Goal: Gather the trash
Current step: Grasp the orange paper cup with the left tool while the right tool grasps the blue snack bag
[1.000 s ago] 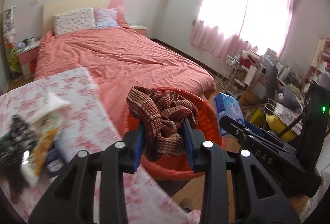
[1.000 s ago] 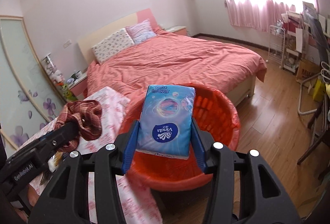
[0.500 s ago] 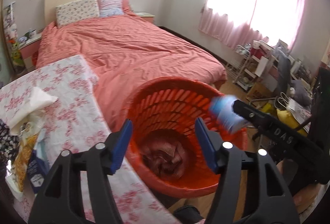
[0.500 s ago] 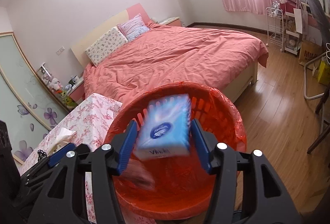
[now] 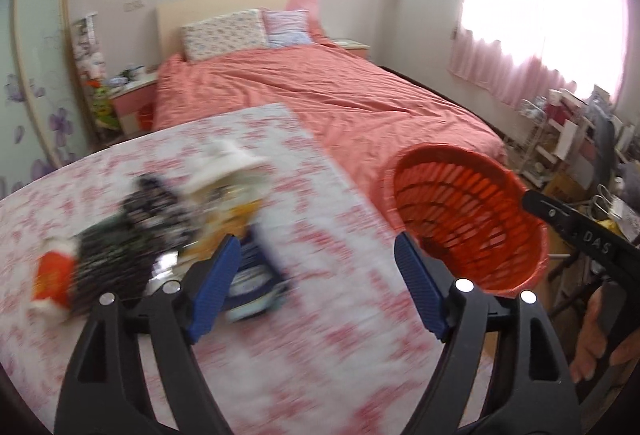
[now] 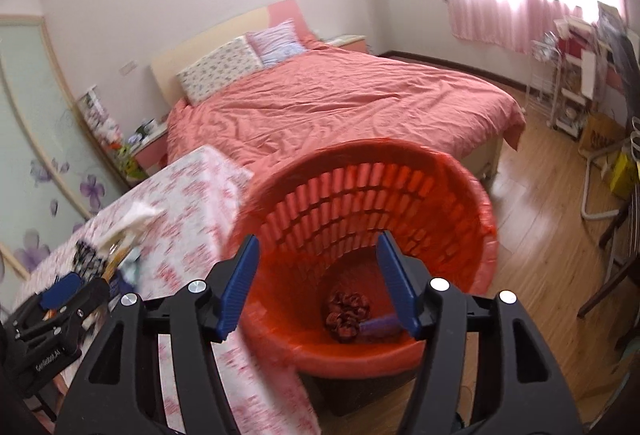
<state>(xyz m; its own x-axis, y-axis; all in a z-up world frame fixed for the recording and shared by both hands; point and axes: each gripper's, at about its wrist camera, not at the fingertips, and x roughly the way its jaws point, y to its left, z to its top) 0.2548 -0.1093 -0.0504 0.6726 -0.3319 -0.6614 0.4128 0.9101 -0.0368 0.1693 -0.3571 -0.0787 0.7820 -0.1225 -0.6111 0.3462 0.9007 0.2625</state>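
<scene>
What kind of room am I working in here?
A bedroom, evidently: a made bed with pillows, a pink-curtained window, and a floral-covered table beside an orange basket.

Left gripper (image 5: 318, 285), right gripper (image 6: 318, 285): black frames, blue ribbed jaws, silver screws.

You have one orange basket (image 6: 460, 203) with two things in it: one dark red cloth (image 6: 347, 315) and one blue packet (image 6: 380, 327). One blurred heap of litter (image 5: 160, 231) lies on the counter (image 5: 320, 335); its pieces can't be counted. Two pillows (image 5: 224, 39) lie on one bed (image 5: 320, 103).
</scene>
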